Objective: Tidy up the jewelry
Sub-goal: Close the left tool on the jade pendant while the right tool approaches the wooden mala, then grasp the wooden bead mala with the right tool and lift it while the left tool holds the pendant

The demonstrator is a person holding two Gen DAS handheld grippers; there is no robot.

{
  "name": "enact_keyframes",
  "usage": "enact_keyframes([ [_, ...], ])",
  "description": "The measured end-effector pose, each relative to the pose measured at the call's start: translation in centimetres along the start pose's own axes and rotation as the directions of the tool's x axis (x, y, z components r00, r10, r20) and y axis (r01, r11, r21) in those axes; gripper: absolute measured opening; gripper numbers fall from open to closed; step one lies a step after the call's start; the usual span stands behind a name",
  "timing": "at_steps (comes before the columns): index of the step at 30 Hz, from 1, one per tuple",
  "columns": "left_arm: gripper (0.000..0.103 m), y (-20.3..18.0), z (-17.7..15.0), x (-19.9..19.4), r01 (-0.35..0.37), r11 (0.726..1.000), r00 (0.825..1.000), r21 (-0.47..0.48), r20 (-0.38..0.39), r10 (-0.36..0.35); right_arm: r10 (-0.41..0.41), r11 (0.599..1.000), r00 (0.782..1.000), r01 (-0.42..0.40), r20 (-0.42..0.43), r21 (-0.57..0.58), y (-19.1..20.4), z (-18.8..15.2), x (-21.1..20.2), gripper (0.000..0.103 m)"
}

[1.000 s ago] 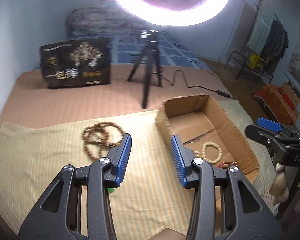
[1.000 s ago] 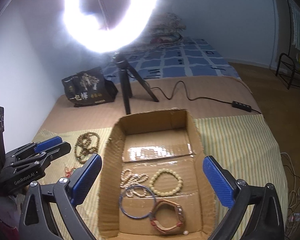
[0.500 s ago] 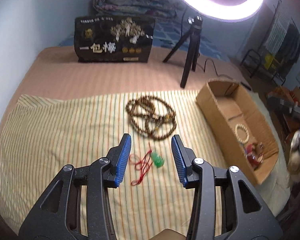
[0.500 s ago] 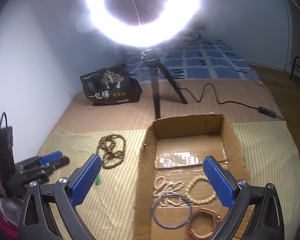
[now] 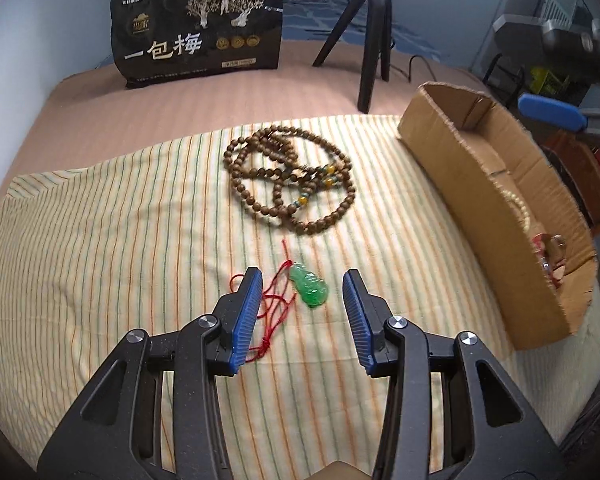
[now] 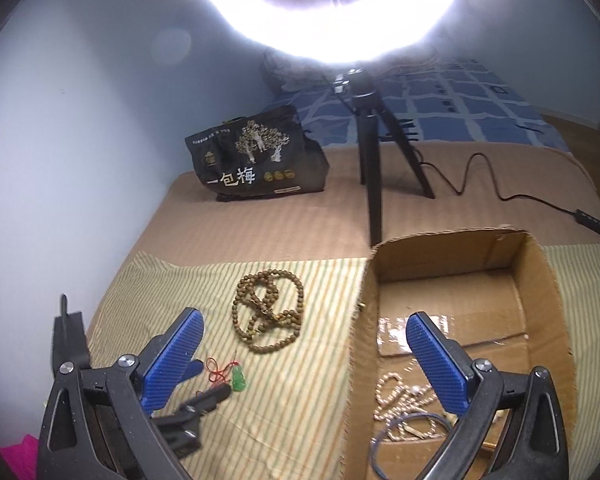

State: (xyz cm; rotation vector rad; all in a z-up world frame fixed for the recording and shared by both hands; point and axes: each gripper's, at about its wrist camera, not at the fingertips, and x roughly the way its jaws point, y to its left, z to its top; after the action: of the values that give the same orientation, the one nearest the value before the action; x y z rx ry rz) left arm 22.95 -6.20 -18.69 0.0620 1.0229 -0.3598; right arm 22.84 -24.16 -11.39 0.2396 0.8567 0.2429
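A green pendant [image 5: 309, 285] on a red cord [image 5: 274, 308] lies on the striped cloth [image 5: 100, 240], between the pads of my open left gripper [image 5: 302, 316]. A long brown bead necklace [image 5: 290, 178] lies coiled just beyond it. In the right wrist view the pendant [image 6: 239, 379] and the bead necklace [image 6: 267, 312] lie left of the cardboard box [image 6: 556, 304]. The box holds a pearl strand [image 6: 396, 398] and a blue bangle [image 6: 384, 436]. My right gripper [image 6: 300, 360] is open and empty above the box's left wall.
A black snack bag [image 5: 198, 28] stands at the back of the bed. A ring light [image 6: 332, 4] on a black tripod [image 6: 374, 184] stands behind the box, its cable [image 6: 480, 176] running right. The box [image 5: 496, 216] bounds the cloth's right side.
My left gripper has swung left from the box and moved down to the green pendant, which now lies between its pads. My right gripper has drifted left and lifted over the box's left wall.
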Motion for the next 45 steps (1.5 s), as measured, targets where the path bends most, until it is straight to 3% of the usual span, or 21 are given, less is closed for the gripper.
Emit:
enact_keyframes([
  [6,0.042,0.0,-0.5,1.1,0.004,1.000,1.000,0.011,-0.013,-0.004,0.022,1.000,0.998,-0.022,-0.051,-0.007,0.9,0.7,2.4,0.095],
  [12,0.042,-0.2,-0.7,2.2,-0.032,0.999,0.999,0.031,-0.011,0.032,0.041,0.999,0.994,-0.043,-0.099,-0.017,1.6,0.8,4.2,0.080],
  [16,0.023,0.5,-0.4,2.5,-0.055,0.998,0.999,0.015,-0.004,0.055,0.046,0.999,0.992,-0.049,-0.115,-0.019,1.9,0.8,5.0,0.076],
  [21,0.019,2.1,-0.4,2.3,-0.043,0.999,0.999,-0.011,-0.006,0.043,0.053,0.998,0.989,-0.056,-0.136,-0.018,2.6,0.9,6.3,0.076],
  [35,0.019,8.8,-1.1,1.3,-0.072,0.994,0.997,-0.087,0.007,0.073,-0.059,0.986,0.975,0.022,-0.216,-0.168,6.8,0.6,12.4,0.082],
  [45,0.019,10.6,-1.3,1.2,-0.064,0.991,0.998,-0.115,0.015,0.066,-0.222,0.928,0.947,0.132,-0.233,-0.347,9.5,-0.1,16.9,0.102],
])
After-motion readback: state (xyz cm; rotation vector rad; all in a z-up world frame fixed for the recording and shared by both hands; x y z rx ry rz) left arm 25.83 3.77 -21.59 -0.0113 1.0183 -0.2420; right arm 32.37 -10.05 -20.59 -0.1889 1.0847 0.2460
